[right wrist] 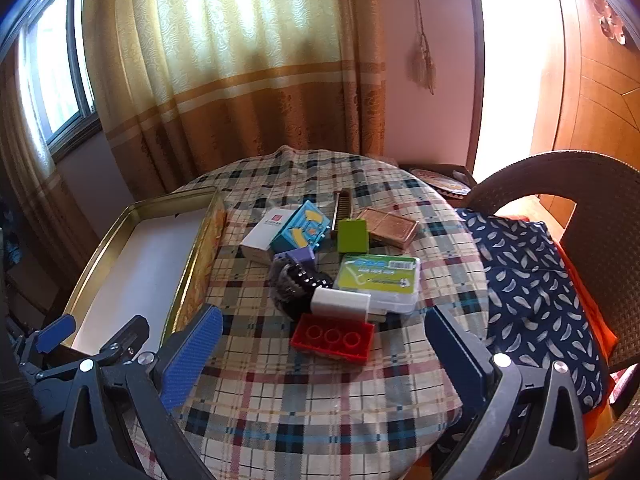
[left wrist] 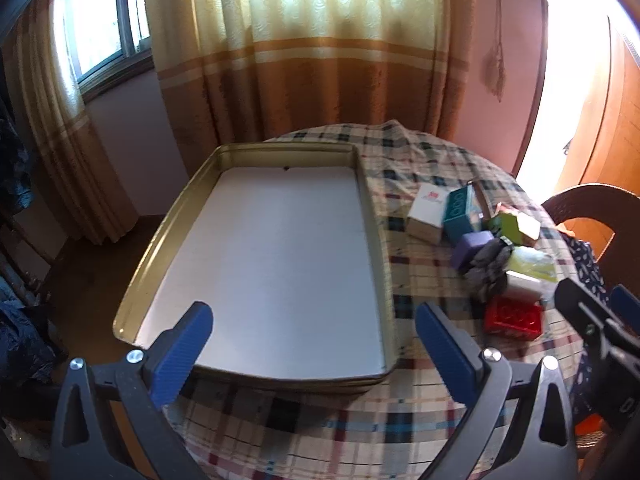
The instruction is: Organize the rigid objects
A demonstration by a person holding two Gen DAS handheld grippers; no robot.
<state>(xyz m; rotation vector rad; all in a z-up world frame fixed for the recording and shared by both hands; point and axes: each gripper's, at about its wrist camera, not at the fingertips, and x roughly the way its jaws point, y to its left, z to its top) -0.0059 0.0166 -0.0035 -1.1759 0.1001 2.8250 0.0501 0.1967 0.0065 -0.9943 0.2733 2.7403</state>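
A gold metal tray [left wrist: 376,216] with a white floor lies on the plaid table, with nothing in it; it also shows at the left of the right wrist view [right wrist: 192,264]. My left gripper [left wrist: 314,320] is open and empty over the tray's near end. My right gripper [right wrist: 324,320] is open and empty just in front of a red brick [right wrist: 332,340]. Behind it lie a white block [right wrist: 340,302], a clear case with a green label [right wrist: 380,280], a dark watch band [right wrist: 296,280], a purple block [right wrist: 298,256], a green block [right wrist: 352,236], a blue box [right wrist: 300,230] and a white box [right wrist: 264,232].
A brown flat case [right wrist: 388,226] and a comb [right wrist: 344,204] lie behind the pile. A wicker chair [right wrist: 600,216] with a navy patterned cloth [right wrist: 528,280] stands at the right. Curtains [right wrist: 240,80] hang behind the round table [right wrist: 320,412]. The right gripper's body [left wrist: 600,328] shows in the left wrist view.
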